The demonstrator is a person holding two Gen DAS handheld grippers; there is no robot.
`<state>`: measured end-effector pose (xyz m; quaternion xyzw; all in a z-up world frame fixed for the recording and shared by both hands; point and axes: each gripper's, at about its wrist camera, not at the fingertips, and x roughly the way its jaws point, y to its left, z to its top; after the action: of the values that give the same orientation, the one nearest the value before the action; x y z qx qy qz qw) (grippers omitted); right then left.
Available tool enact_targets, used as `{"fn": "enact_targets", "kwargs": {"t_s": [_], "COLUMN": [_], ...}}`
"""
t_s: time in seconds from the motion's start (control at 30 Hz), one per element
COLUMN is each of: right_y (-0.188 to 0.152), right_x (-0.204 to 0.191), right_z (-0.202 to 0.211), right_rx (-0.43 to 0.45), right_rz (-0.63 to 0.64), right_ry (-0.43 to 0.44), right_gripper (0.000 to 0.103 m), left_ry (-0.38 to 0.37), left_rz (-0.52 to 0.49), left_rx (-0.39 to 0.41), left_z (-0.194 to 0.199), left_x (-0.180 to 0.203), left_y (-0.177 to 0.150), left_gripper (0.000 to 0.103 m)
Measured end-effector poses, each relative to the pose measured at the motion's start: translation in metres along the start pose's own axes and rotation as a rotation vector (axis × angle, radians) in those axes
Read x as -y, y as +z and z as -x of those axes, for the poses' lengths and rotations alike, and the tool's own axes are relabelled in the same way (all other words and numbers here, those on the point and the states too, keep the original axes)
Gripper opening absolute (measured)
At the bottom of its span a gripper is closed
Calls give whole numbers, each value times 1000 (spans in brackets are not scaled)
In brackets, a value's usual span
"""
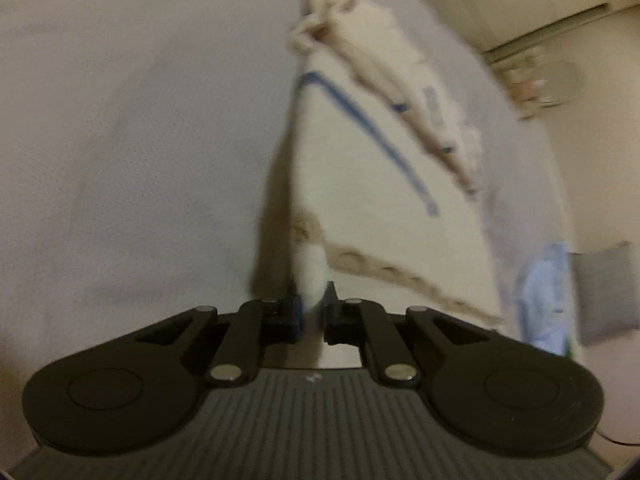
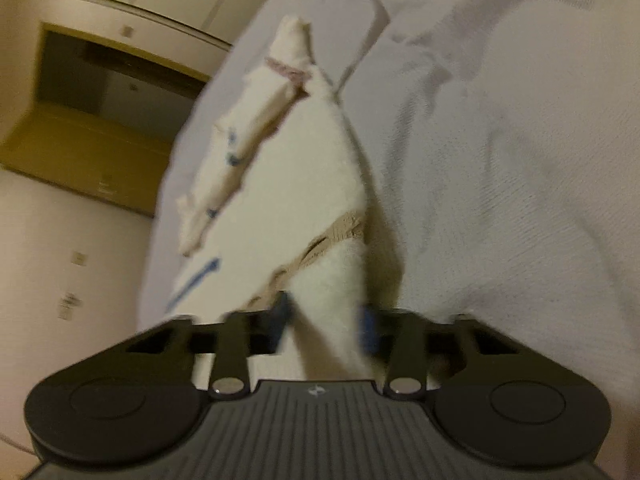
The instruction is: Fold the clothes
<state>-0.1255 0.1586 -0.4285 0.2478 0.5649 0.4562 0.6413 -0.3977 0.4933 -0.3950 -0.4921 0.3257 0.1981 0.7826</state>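
On the bed sheet, a cream towel.

We see the left gripper angled downward, its two black jaws drawn almost together and pinching a thin fold of pale fabric. The right gripper also tilts downward; its jaws stand slightly wider apart, pressing on a thicker bunch of the same fabric.

A pale lilac bedsheet, creased in places, is spread over the bed. Cream walls are seen beyond it, with a dark recess framed in yellowish wood. A grey cushion is glimpsed, blurred.
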Motion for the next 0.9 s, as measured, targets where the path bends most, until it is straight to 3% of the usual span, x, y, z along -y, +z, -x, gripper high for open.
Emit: {"fn": "enact_targets", "kwargs": {"t_s": [0.07, 0.17, 0.3, 0.33, 0.47, 0.53, 0.7, 0.9], "right_y": [-2, -4, -7, -9, -16, -22, -45, -102], "right_x": [5, 8, 3, -2, -21, -33, -71, -74], "right_z": [-3, -11, -13, -12, 5, 19, 44, 67], "right_rx": [-4, -20, 2, 8, 75, 119, 115, 59], "right_rz": [4, 27, 38, 62, 81, 71, 60, -14], "right_ry": [71, 84, 58, 32, 6, 13, 35, 65], "right_gripper": [22, 23, 22, 16, 12, 12, 11, 11], "left_ry": [-54, -33, -68, -69, -146, -165, -165, -96], "left_rz": [-33, -25, -54, -94, -203, -210, -225, -189], "left_rx": [20, 9, 46, 64, 166, 208, 271, 280], "left_z": [3, -10, -10, -5, 37, 59, 112, 161], "left_x": [0, -8, -8, -4, 3, 6, -1, -32], "left_y": [-2, -7, -9, -10, -14, -11, -18, -72], "left_gripper": [7, 11, 7, 6, 4, 4, 4, 4]}}
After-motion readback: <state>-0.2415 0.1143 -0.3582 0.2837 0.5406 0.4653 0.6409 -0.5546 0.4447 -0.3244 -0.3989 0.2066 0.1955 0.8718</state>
